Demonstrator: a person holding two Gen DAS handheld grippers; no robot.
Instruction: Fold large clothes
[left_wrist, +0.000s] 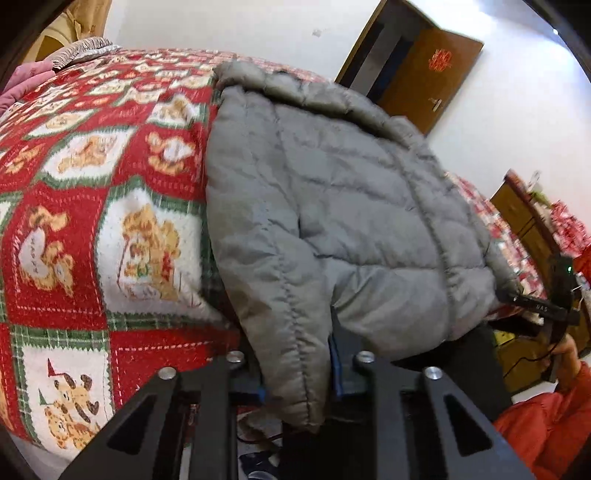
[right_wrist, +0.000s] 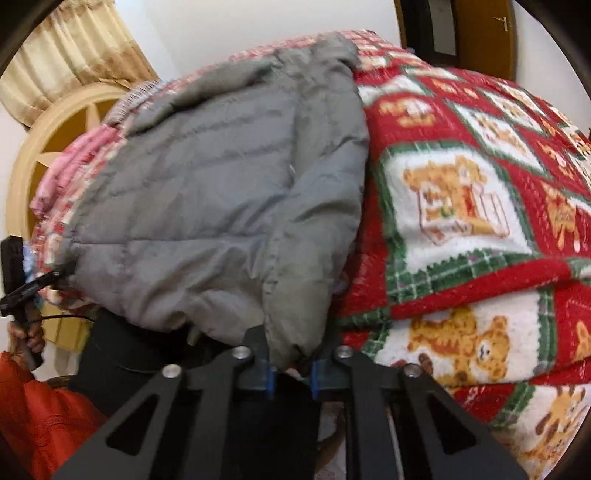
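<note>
A grey quilted jacket lies on a bed covered by a red teddy-bear blanket, its near edge hanging over the bedside. In the left wrist view, my left gripper is shut on one lower corner of the jacket, with the stitched hem pinched between the blue pads. In the right wrist view, my right gripper is shut on the other lower corner of the jacket, the fabric tip pressed between its blue pads. Each view shows the other gripper at the jacket's far edge.
A person's orange sleeve and hand are at the bedside. Behind the bed are a brown door, a wooden cabinet, a cream headboard and a curtain. Pink cloth lies at the bed's head.
</note>
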